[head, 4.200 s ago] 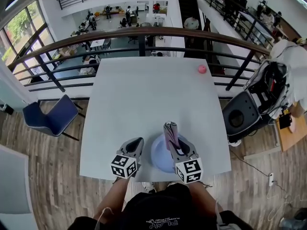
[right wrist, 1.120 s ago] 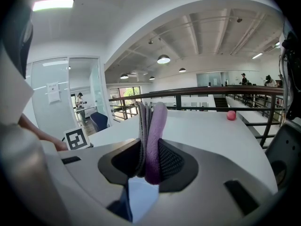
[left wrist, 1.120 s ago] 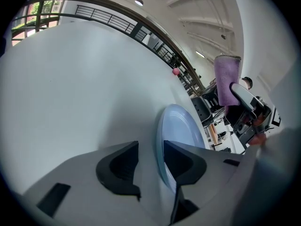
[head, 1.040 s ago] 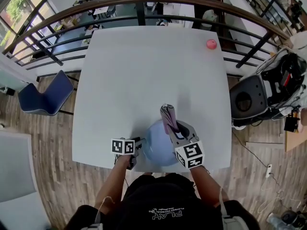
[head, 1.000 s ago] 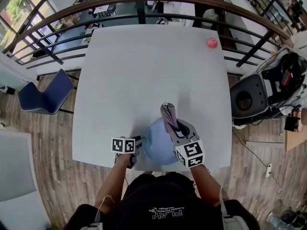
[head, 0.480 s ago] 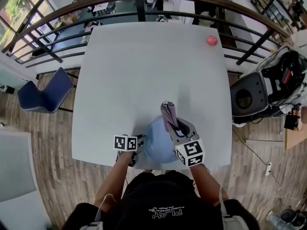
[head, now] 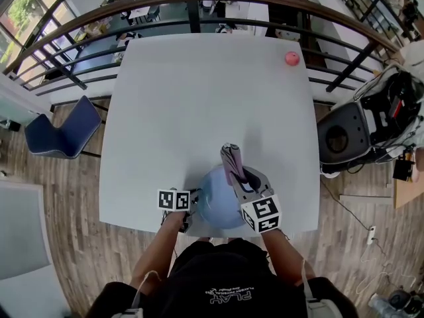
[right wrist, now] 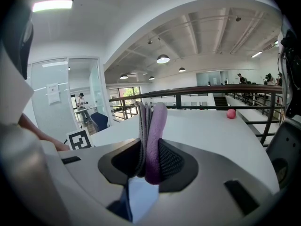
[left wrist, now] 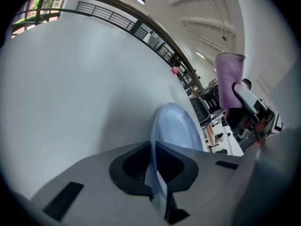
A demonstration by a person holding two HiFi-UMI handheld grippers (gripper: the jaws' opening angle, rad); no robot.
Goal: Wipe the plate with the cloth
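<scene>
Over white table (head: 199, 98), left fingers (left wrist: 130, 166) closing on plate (left wrist: 176, 128) rim; right fingers (right wrist: 173, 163) clench cloth (right wrist: 154, 126).

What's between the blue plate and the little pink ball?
Nothing: only bare white table lies between the plate and the ball, as the head view shows.

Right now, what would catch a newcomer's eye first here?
The purple cloth stands upright in the right gripper, above the blue plate at the near edge of the table. The left gripper is closing on the plate's rim; a pink ball sits at the far right corner.
</scene>
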